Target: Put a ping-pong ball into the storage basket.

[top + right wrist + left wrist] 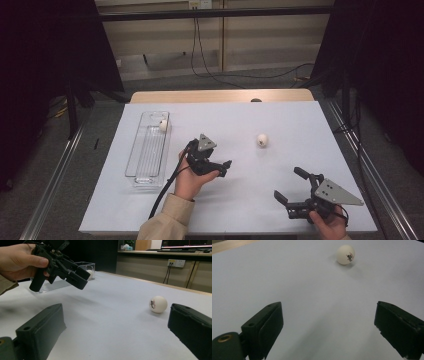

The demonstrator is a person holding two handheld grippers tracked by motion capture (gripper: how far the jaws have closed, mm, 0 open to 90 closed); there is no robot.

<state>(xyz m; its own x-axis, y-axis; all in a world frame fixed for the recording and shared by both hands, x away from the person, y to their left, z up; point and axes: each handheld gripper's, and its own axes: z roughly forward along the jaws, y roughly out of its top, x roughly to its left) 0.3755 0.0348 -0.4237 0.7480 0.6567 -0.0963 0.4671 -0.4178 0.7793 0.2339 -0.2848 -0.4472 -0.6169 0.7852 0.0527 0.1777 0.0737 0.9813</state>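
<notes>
Right gripper (288,186) nearest, jaws spread, empty. Left gripper (224,167) spread too; ping-pong ball (262,139) ahead of it: light, rolls easily; pinch across its middle.

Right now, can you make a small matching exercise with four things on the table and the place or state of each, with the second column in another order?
Things:
1. ball with print
2. second ball
3. left gripper
4. right gripper

Places or states:
A. inside the clear box, at its far end
B. open, near the table's front right corner
C. loose on the white table
D. open, held beside the box

Pairs: 1-C, 2-A, 3-D, 4-B
</notes>
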